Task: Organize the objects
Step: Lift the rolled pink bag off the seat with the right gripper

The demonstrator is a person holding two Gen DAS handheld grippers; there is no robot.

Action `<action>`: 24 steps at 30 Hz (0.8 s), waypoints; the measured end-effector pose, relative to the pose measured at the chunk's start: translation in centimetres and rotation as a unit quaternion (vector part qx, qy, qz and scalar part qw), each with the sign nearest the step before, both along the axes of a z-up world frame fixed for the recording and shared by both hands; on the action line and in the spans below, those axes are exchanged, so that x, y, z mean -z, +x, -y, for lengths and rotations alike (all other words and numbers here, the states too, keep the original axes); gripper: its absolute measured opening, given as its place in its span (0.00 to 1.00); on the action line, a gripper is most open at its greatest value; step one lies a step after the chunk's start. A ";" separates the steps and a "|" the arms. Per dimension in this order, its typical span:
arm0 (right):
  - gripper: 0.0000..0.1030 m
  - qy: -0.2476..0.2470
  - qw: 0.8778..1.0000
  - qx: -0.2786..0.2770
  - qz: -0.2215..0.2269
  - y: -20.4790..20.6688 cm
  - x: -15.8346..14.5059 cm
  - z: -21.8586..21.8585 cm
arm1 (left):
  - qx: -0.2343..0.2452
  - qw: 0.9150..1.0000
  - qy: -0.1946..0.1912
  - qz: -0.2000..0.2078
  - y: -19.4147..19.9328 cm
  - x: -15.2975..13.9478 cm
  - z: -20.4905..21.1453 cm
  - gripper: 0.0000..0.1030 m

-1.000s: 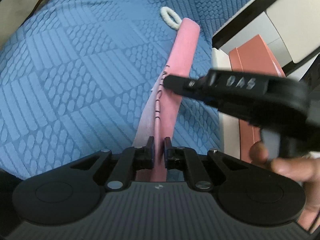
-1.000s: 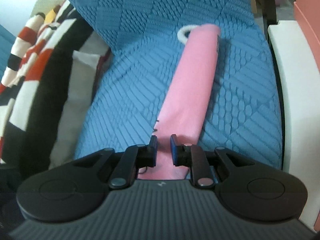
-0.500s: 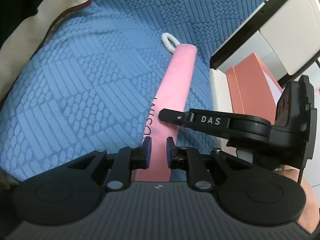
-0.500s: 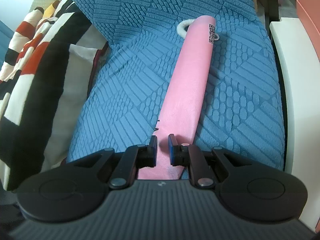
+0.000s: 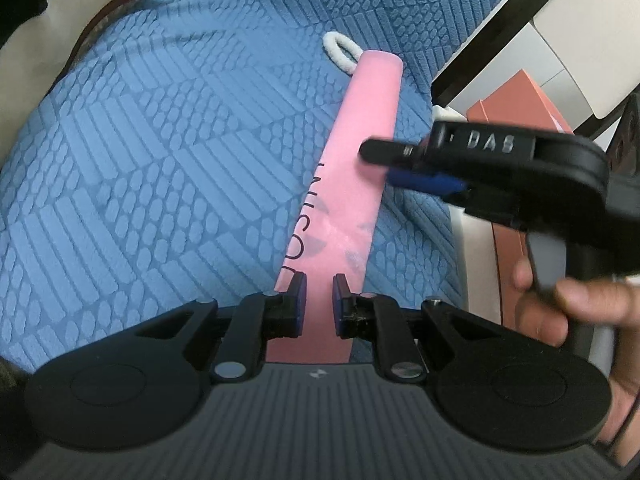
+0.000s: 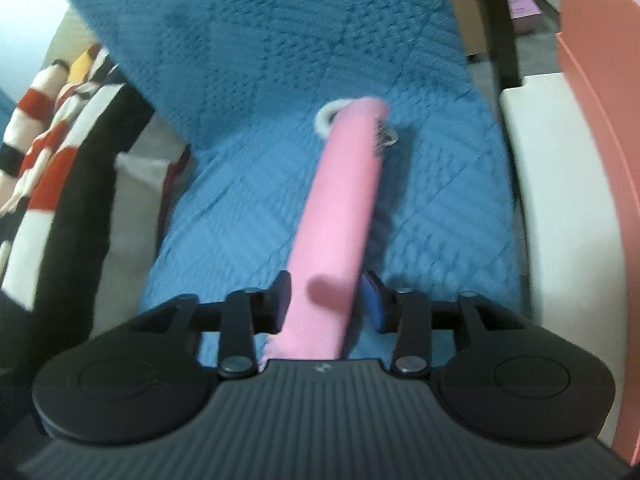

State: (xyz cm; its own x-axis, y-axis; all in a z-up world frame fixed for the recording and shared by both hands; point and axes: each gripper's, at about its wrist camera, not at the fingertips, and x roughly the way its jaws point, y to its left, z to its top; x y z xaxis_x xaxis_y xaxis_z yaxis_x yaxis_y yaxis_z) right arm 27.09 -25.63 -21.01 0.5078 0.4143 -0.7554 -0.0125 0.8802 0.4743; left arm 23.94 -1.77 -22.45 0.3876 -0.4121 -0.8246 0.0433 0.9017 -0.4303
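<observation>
A long folded pink cloth [image 5: 352, 160] with dark lettering and a white loop [image 5: 340, 50] at its far end lies on a blue textured cover [image 5: 160, 160]. My left gripper [image 5: 320, 292] is open, its fingers straddling the cloth's near end. My right gripper [image 6: 328, 296] is open wide around the cloth [image 6: 340, 208], with a fold of it between the fingers. The right gripper also shows in the left wrist view [image 5: 384, 164], over the cloth's right edge. The right wrist view is blurred.
A white frame edge [image 6: 560, 200] and salmon boxes [image 5: 516, 100] stand to the right. A striped red, black and white fabric [image 6: 48, 152] lies at the left. A cream cloth [image 5: 60, 20] borders the cover's far left.
Both grippers have opened, the right one widely. The right gripper has moved along the cloth. The left gripper has let go of the near end.
</observation>
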 end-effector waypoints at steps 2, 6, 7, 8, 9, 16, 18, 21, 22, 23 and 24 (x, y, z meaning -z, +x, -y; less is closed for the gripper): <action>0.42 0.004 1.000 0.002 -0.008 0.8 0.4 0.2 | 0.002 1.000 0.001 -0.002 0.1 -0.1 0.0 0.16; 0.42 0.027 1.000 -0.014 -0.008 1.8 0.8 -0.1 | -0.001 1.000 -0.011 -0.009 0.2 0.0 -0.4 0.16; 0.42 0.027 0.999 -0.018 -0.008 2.1 0.8 -0.3 | -0.002 1.000 -0.014 -0.011 0.3 0.0 -0.5 0.16; 0.42 0.026 0.999 -0.021 -0.008 2.3 0.9 -0.7 | -0.003 1.000 -0.015 -0.012 0.3 0.0 -0.6 0.16; 0.42 0.026 0.999 -0.023 -0.009 2.5 1.0 -0.9 | -0.003 1.000 -0.016 -0.012 0.3 0.0 -0.7 0.16; 0.27 0.026 0.998 -0.046 0.016 2.1 0.4 -1.0 | -0.014 0.999 -0.027 -0.015 0.2 0.2 -1.2 0.12; 0.21 0.040 0.997 -0.052 0.030 1.5 -0.2 -0.7 | -0.020 0.999 -0.030 -0.015 0.2 0.3 -1.3 0.10; 0.16 0.059 0.994 -0.072 0.053 0.3 -1.6 -0.3 | -0.029 0.999 -0.038 -0.015 0.0 0.4 -1.6 0.09; 0.15 0.062 0.993 -0.080 0.060 -0.1 -2.0 -0.3 | -0.031 0.999 -0.039 -0.015 -0.1 0.4 -1.6 0.09; 0.15 0.063 0.992 -0.087 0.067 -0.6 -2.4 -0.2 | -0.033 0.999 -0.040 -0.014 -0.2 0.4 -1.7 0.09; 0.14 0.064 0.991 -0.093 0.073 -1.1 -2.7 -0.1 | -0.036 0.998 -0.042 -0.013 -0.3 0.4 -1.7 0.09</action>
State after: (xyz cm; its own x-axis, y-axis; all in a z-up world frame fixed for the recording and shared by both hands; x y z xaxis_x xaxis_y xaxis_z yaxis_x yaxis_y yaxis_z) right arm 25.98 -25.51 -18.27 0.5132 0.5992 -0.6144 -0.2457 0.7885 0.5638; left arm 23.65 -0.07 -22.88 0.3978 -0.4514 -0.7987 -0.0321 0.8632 -0.5038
